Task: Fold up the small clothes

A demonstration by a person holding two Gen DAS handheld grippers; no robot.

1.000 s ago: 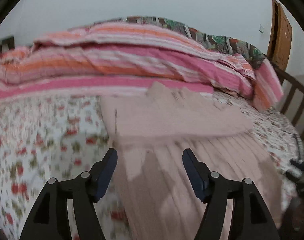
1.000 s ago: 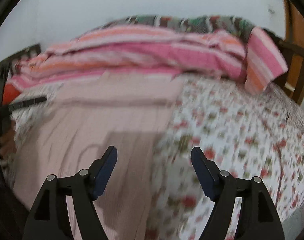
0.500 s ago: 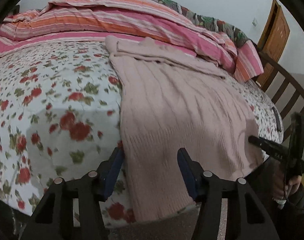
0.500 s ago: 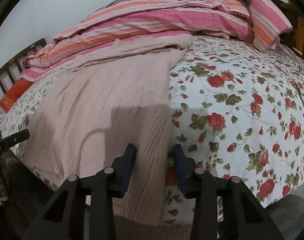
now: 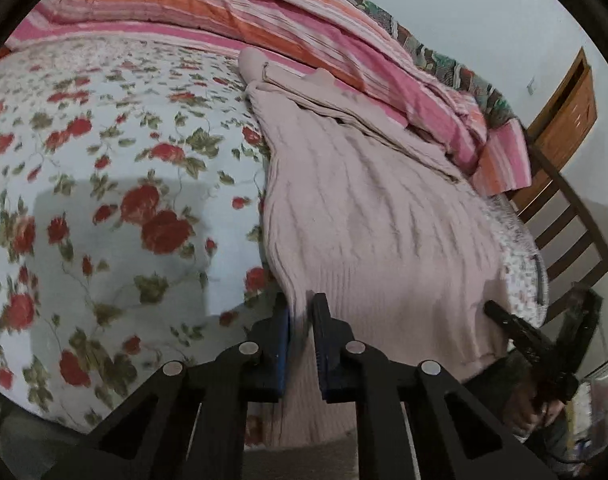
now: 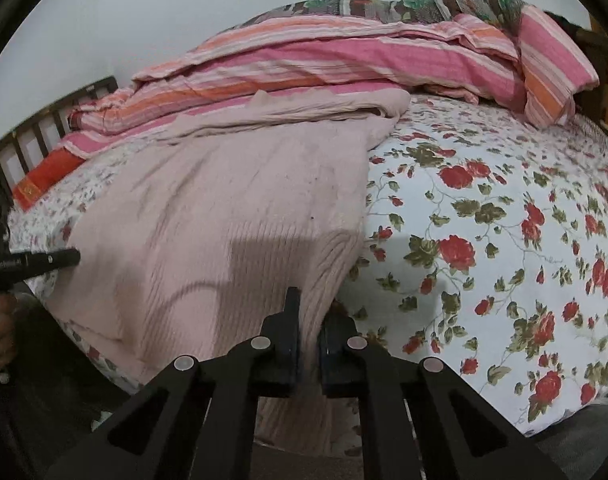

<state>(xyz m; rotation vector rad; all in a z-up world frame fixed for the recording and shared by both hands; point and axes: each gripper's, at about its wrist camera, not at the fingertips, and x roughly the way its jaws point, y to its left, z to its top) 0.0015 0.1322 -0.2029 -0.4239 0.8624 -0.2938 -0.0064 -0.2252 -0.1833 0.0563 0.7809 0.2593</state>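
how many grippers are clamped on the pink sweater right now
2. The left gripper pinches the pink sweater at its left hem corner; the right gripper pinches the right hem corner.

Both wrist views face up the bed [image 5: 103, 160] close, sharing the sweater [image 6: 223, 220].

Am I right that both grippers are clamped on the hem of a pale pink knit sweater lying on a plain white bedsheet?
Not quite: the bedsheet is not plain but white with red roses, as both wrist views show. The rest holds: the left gripper and right gripper are each shut on the hem of the pale pink knit sweater.
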